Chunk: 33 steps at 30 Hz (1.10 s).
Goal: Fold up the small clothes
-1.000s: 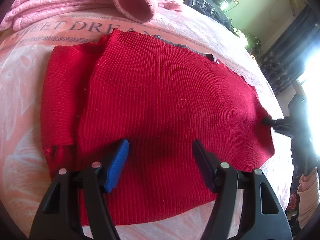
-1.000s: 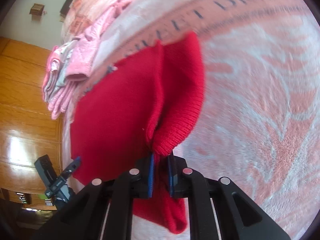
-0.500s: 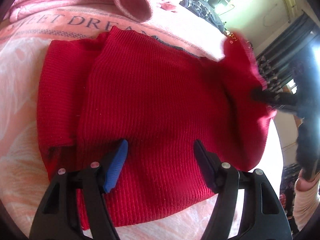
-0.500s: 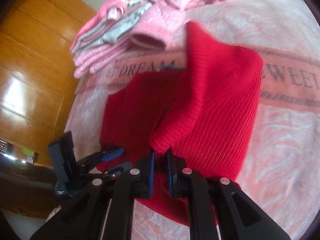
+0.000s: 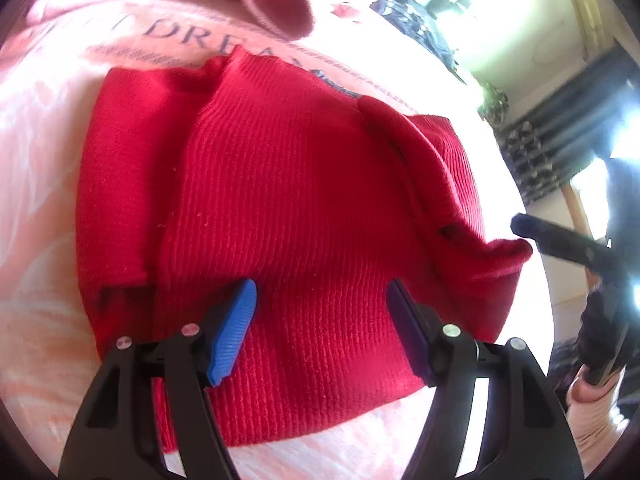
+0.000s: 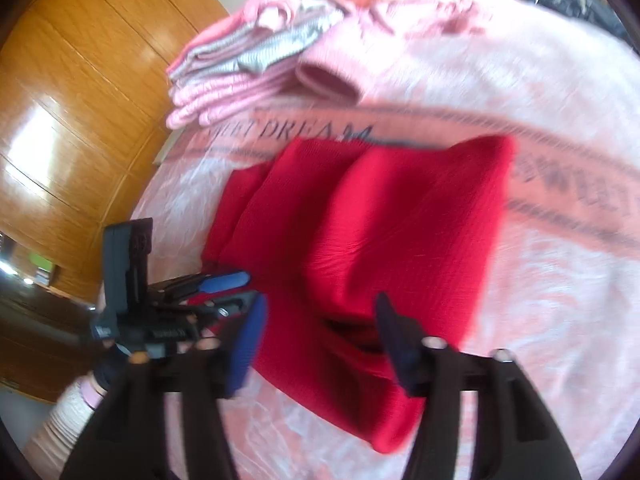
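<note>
Right up close, both the left gripper (image 5: 320, 320) and right gripper (image 6: 320, 334) hang spread and empty over the red sweater (image 5: 288, 208), sleeves folded in, flat on the bedspread (image 6: 540, 300). Probably fold it in half next. Pink clothes pile (image 6: 260, 68) sits behind.

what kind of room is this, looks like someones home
Most likely a bedroom in a home. The red knit sweater lies on a pink bedspread printed with "SWEET DREAM", a stack of folded pink clothes sits behind it, and wooden wardrobe doors stand alongside.
</note>
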{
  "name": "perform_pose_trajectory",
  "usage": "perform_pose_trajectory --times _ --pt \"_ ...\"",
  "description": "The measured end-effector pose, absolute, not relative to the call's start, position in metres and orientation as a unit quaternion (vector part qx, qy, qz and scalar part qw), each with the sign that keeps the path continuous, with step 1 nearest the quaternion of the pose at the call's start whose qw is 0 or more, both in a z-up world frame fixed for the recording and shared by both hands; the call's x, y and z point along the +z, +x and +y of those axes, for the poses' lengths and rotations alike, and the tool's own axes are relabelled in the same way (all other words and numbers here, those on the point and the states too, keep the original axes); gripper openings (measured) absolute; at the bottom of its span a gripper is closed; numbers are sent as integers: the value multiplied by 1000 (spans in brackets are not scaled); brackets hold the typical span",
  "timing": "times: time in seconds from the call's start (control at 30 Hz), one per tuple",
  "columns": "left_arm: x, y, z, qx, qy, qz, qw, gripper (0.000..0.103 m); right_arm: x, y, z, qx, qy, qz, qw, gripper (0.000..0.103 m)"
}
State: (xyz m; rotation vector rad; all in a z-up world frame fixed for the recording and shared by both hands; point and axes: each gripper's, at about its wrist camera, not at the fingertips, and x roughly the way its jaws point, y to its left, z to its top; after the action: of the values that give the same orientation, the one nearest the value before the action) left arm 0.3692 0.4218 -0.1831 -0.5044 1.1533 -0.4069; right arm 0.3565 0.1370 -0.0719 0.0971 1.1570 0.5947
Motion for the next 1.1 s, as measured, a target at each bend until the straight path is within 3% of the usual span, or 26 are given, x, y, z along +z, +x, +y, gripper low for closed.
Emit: perform_pose_trajectory --times 0.07,0.3,0.33,0.37,0.43,0.73,0.93,1.03,1.07,1.1 --pt "-179 370 428 -183 -264 544 775 65 -70 349 124 268 33 533 802 71" --pt "-165 370 441 -205 -351 531 743 65 -100 334 138 283 -25 543 790 72" --pt "-163 371 440 -206 -351 530 744 65 -106 336 140 287 -22 546 787 62" --pt "-161 374 438 -208 -353 530 742 65 -109 337 142 294 -16 548 783 38" --pt "-161 381 432 -213 -359 534 736 65 -116 341 142 307 3 553 775 8" --pt "-192 437 387 -274 -462 535 652 67 -96 329 114 335 45 514 788 7" --pt "-206 473 350 -285 -453 557 636 67 -89 322 101 360 76 498 786 7" --pt "-207 491 341 -292 -441 561 636 53 -86 318 96 366 80 491 786 7" --pt "-207 496 339 -293 -438 561 638 43 -85 317 96 367 80 490 787 7" --pt "-207 500 337 -294 -435 561 640 26 -85 316 98 370 81 488 786 7"
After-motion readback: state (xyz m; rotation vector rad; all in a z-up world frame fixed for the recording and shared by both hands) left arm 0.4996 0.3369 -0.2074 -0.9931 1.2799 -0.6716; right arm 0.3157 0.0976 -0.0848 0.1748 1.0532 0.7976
